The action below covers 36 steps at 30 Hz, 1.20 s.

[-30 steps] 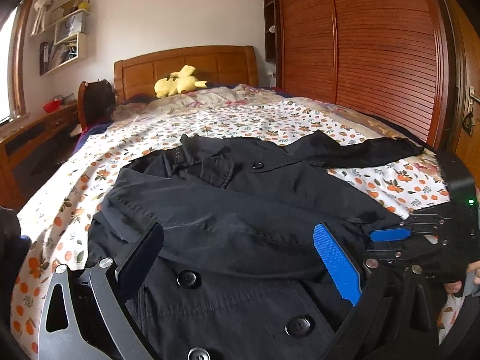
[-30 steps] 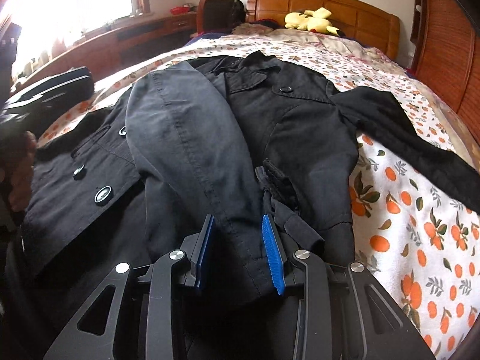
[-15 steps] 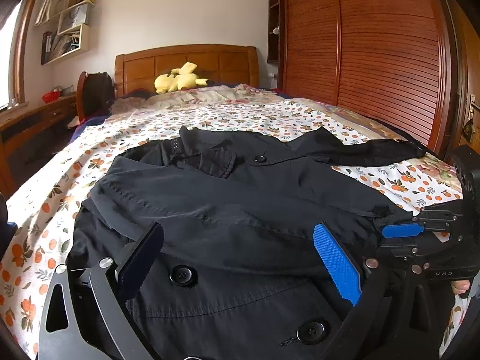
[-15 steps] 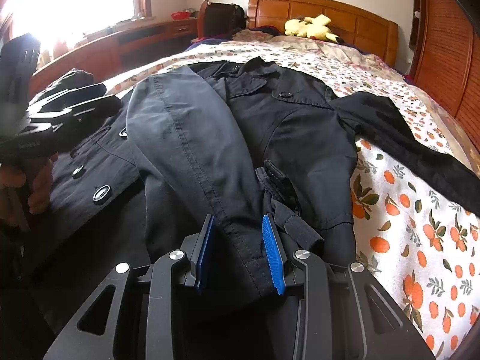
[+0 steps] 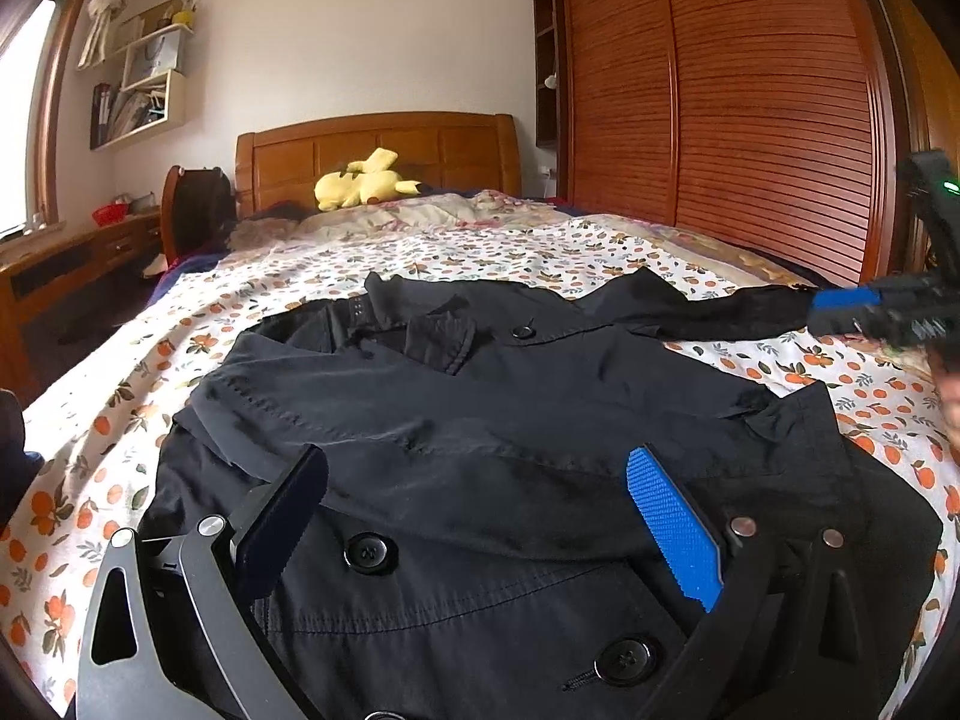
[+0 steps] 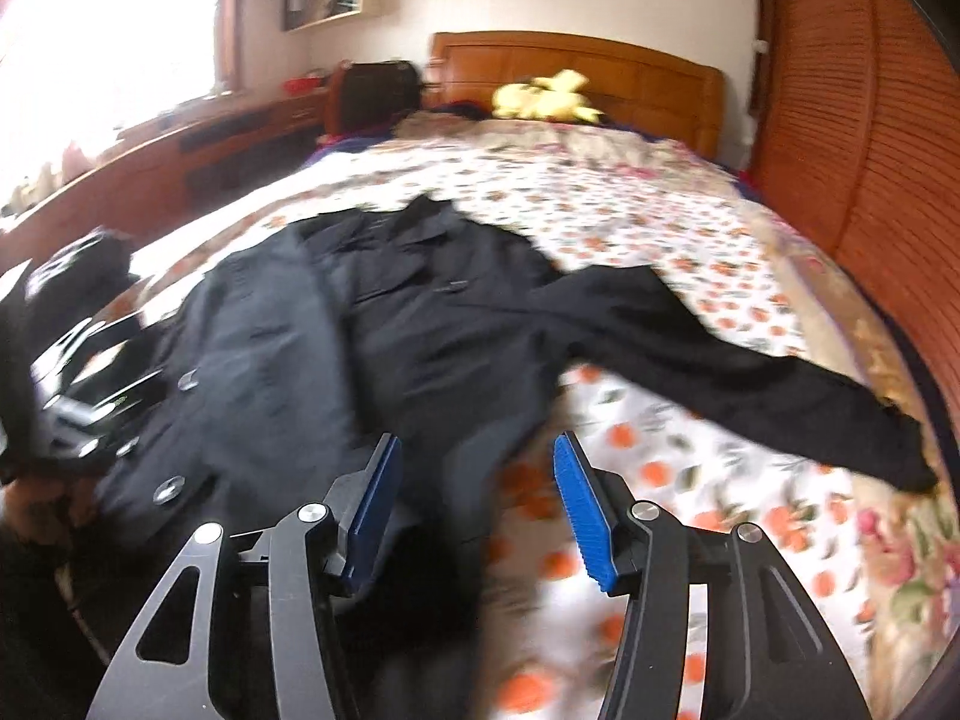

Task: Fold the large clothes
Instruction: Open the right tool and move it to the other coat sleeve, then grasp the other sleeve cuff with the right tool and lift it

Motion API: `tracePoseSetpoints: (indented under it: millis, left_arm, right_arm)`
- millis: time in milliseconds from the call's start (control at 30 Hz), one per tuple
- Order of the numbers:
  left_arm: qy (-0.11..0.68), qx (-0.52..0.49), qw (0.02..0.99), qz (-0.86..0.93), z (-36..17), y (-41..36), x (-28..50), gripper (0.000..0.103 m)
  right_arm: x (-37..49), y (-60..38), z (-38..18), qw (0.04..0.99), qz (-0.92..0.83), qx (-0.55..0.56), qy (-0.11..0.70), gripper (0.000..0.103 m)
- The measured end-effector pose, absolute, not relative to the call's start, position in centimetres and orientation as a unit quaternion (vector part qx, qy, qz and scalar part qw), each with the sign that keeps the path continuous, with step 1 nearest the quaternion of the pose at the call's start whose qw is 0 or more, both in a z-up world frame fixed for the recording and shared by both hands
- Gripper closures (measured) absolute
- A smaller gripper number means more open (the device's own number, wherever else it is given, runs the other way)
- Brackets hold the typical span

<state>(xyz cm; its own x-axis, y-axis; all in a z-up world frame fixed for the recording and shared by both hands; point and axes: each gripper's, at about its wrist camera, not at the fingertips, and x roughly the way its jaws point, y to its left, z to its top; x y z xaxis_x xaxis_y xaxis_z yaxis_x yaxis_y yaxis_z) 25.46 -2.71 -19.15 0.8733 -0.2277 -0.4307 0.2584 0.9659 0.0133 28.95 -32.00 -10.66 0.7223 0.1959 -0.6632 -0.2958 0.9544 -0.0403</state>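
A black buttoned coat (image 5: 480,450) lies spread on the floral bedspread (image 5: 540,252). One sleeve lies folded across its front (image 5: 372,420); the other sleeve (image 6: 750,378) stretches out to the right over the bedspread. My left gripper (image 5: 474,498) is open and empty, low over the coat's front. My right gripper (image 6: 471,480) is open and empty, raised above the coat's right edge; it also shows at the right edge of the left wrist view (image 5: 882,306). The right wrist view is motion-blurred.
A wooden headboard (image 5: 378,144) and a yellow plush toy (image 5: 360,183) are at the far end of the bed. A slatted wooden wardrobe (image 5: 750,108) runs along the right side. A wooden desk (image 6: 198,144) and a dark bag (image 6: 372,90) stand left.
My right gripper has opened, let go of the folded sleeve and lifted away to the right. The left gripper stays open and has shifted slightly over the coat.
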Motion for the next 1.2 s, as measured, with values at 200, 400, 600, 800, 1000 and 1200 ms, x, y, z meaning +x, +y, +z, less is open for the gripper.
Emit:
tracePoseSetpoints:
  millis: [200,400,600,800,1000,1200]
  left_arm:
    - [0.212,0.034,0.969,-0.126,-19.0,-2.7,25.2,0.002]
    - [0.212,0.033,0.968,-0.128,-19.0,-2.7,25.2,0.002]
    - [0.212,0.033,0.968,-0.129,-18.9,-2.9,25.1,0.002]
    - [0.212,0.033,0.968,-0.13,-18.9,-3.0,25.1,0.002]
    - [0.213,0.033,0.968,-0.13,-18.9,-3.0,25.1,0.002]
    - [0.214,0.032,0.967,-0.132,-19.0,-3.0,25.1,0.002]
  right_arm:
    - [33.6,-37.0,-12.0,0.924,0.054,-0.045,0.375,0.052]
    - [37.3,-42.0,-14.0,0.917,-0.011,-0.017,0.399,0.052]
    - [39.2,-46.3,-15.8,0.904,-0.064,0.013,0.423,0.047]
    - [40.4,-51.0,-17.1,0.891,-0.103,0.064,0.438,0.047]
    - [41.6,-55.0,-17.8,0.876,-0.137,0.131,0.444,0.047]
    - [42.4,-56.3,-18.3,0.864,-0.152,0.181,0.444,0.047]
